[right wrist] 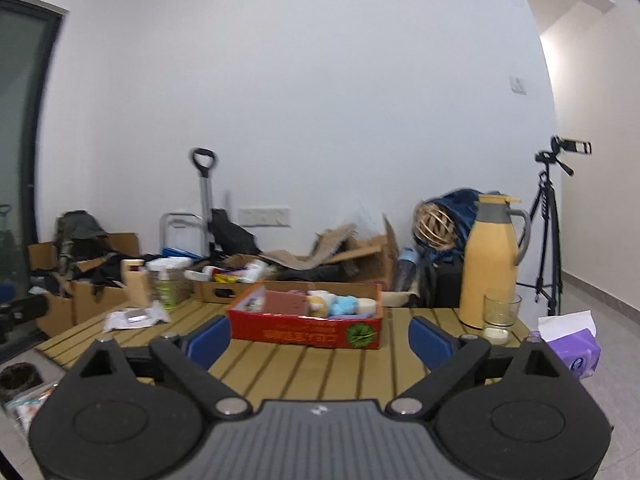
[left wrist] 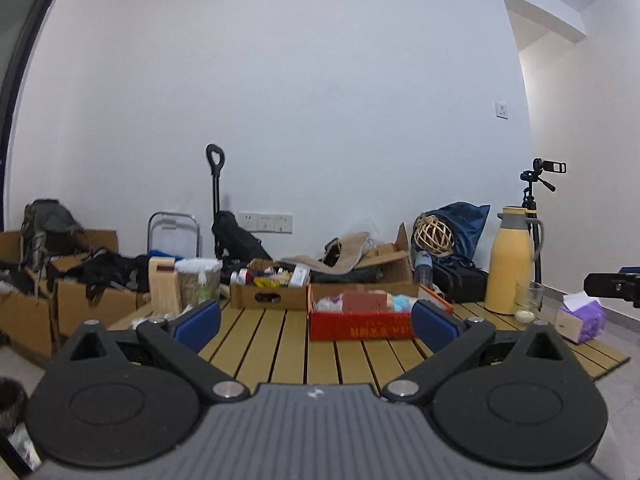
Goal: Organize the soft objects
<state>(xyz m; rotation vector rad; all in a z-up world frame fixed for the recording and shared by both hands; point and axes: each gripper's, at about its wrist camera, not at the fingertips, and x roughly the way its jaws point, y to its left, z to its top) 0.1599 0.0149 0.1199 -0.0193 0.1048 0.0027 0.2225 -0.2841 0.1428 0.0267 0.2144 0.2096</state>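
From the left wrist camera, the left gripper (left wrist: pixel 316 320) is held low over the slatted wooden table (left wrist: pixel 272 344). Its two blue pads (left wrist: pixel 200 322) stand wide apart and hold nothing. It looks ready to reach, not to carry. Right ahead sits the red box (left wrist: pixel 360 326), and it lines up between the pads. Inside the box lie the soft toys (left wrist: pixel 396 302), a pink one, a blue one and a pale one, next to a brown block. The toys seem to be in the box so they stay together in one spot. To the right stands a tall yellow jug (left wrist: pixel 512 262) with a small glass (left wrist: pixel 529 296) just beside it. A purple tissue pack (left wrist: pixel 580 320) sits further right. It is soft too, so it may need sorting.

From the right wrist camera, the right gripper (right wrist: pixel 319 340) is also wide open and empty. It points at the same red box (right wrist: pixel 304 330) from a bit more to the right. The soft toys (right wrist: pixel 340 305) peek over the rim. A crumpled white packet (right wrist: pixel 134 318) lies on the table's left side, well apart from the box. The tissue pack (right wrist: pixel 572 346) is near the right pad, off the table edge. The jug (right wrist: pixel 490 260) and glass (right wrist: pixel 500 314) stand upright in the far right corner, likely kept out of the way.
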